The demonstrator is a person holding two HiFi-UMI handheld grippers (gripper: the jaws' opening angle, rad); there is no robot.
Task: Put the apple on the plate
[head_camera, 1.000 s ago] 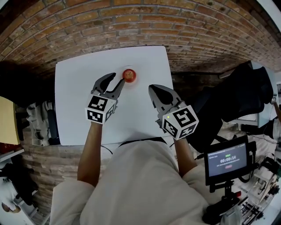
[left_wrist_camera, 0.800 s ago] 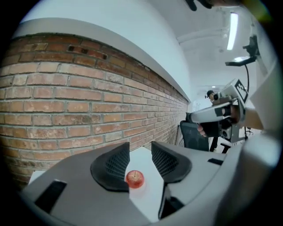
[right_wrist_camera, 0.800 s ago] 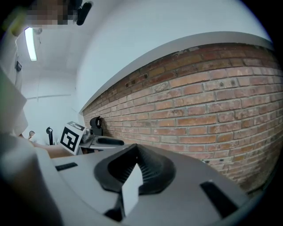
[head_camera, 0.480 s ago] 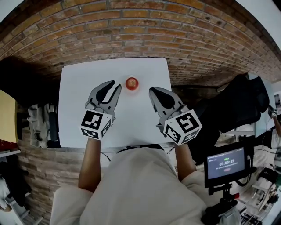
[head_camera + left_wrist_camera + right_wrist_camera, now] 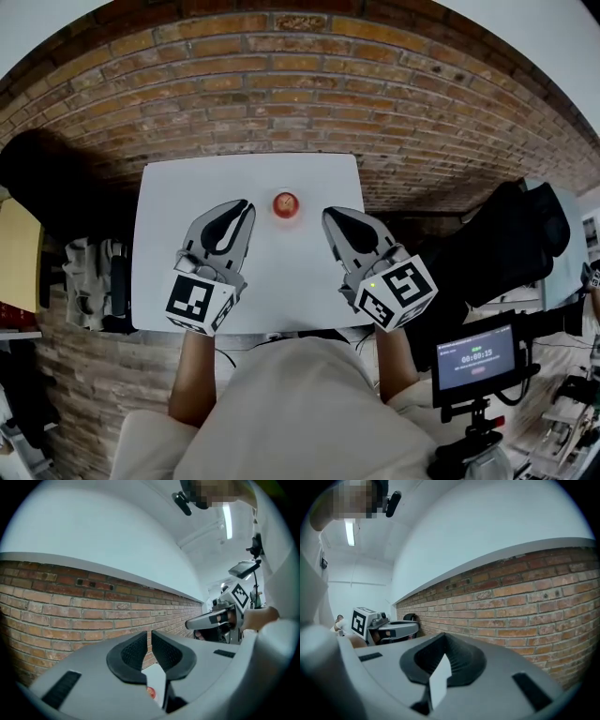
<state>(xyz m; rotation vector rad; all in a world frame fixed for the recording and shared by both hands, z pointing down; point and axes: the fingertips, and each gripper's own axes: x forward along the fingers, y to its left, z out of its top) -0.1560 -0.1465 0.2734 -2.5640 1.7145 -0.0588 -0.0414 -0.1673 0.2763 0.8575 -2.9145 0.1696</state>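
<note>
Over the near half of the white tabletop (image 5: 169, 206), the person holds both tools out level. The forearms reach forward from the body, the marker cubes sit nearest the chest, and the tips aim at the brick wall (image 5: 281, 84).

At the left, the left hand-held gripper (image 5: 241, 210) has its jaws drawn almost together, and they have just been closing. Its own view shows a thin slit between the pads (image 5: 132, 652) with only brick behind it and nothing caught.

Ahead of it and to its right, between the two sets of tips and touched by neither, the apple (image 5: 286, 203) sits on the tabletop. From above it is too small to tell what lies under it. The left gripper view alone catches a red sliver of it low beneath the jaws, plus the other tool off to its right.

The right hand-held gripper (image 5: 331, 217) is pressed together and empty. Its view shows the pads meeting at the tip, a strip of white tabletop below them, and the left tool off to its left.

Right of it, beyond the tabletop's edge, stands a small screen (image 5: 476, 359).
</note>
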